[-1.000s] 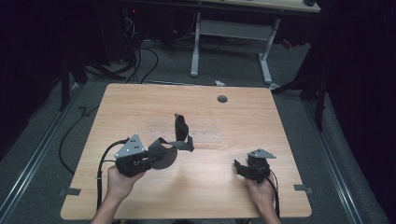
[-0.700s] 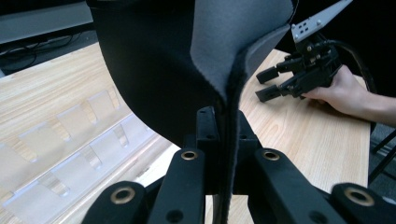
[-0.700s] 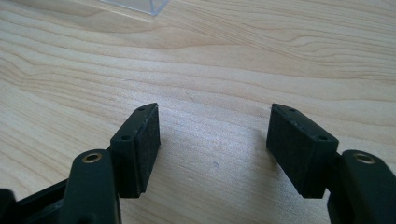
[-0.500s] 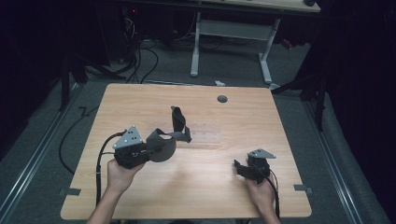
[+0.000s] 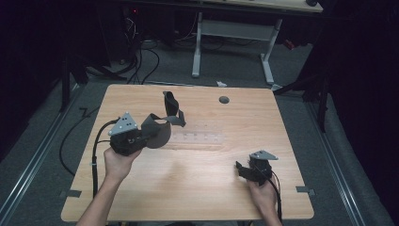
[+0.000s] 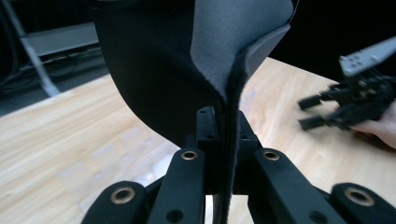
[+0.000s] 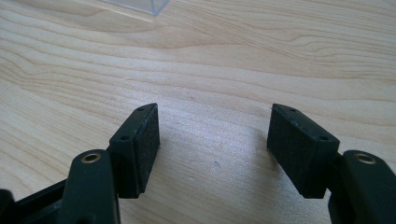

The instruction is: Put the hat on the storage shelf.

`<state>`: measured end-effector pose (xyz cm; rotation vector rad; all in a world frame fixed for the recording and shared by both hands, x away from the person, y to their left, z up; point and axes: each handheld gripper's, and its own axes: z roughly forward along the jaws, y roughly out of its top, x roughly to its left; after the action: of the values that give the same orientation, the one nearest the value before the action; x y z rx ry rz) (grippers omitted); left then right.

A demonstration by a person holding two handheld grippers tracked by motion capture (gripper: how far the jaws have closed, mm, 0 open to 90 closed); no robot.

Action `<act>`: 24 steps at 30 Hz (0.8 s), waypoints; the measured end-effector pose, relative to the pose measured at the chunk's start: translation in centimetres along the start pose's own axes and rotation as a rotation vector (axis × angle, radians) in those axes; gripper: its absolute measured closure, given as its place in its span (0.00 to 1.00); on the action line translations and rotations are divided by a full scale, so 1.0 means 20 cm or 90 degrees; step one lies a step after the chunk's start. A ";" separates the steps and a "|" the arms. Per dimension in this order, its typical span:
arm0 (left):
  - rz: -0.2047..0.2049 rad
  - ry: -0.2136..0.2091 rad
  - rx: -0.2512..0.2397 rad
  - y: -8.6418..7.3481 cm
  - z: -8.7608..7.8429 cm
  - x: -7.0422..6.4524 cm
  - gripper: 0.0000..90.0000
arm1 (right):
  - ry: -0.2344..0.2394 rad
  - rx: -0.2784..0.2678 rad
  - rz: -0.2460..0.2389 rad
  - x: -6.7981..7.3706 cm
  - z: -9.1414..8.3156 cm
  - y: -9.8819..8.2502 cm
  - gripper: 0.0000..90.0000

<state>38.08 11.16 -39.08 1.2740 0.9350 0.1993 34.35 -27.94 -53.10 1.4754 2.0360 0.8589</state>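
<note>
L claw (image 5: 153, 132) was clamped on thin edge of black neoprene sleeve (image 5: 162, 129), lifted off worktop (image 5: 197, 188); R claw (image 7: 212, 149) sat open, idle. We judged sleeve could slip: small bite, floppy fabric.

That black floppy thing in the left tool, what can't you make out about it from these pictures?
- High view: the black floppy thing is too small and dark to tell what it is.
- Left gripper view: its top is cut off by the upper edge; the left tool hides the pinched edge.
- Left gripper view: the right tool is blurred.

Wooden table (image 5: 197, 188), clear ruler (image 5: 196, 138) lying flat
</note>
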 end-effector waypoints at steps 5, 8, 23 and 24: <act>0.015 0.015 -0.010 0.04 0.03 0.02 0.96 | 0.000 0.000 0.000 0.00 0.00 0.00 0.38; 0.023 0.026 -0.015 0.05 0.06 0.05 0.96 | 0.000 0.001 0.002 0.00 0.00 0.00 0.38; 0.063 0.085 -0.035 0.03 0.15 0.17 0.96 | 0.000 0.001 0.002 0.00 0.00 0.00 0.38; 0.062 0.088 -0.037 0.03 0.16 0.18 0.96 | 0.000 0.001 0.002 0.00 0.00 0.00 0.38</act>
<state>42.72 11.21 -40.29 1.2655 0.9782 0.3928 34.32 -27.91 -53.10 1.4801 2.0348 0.8588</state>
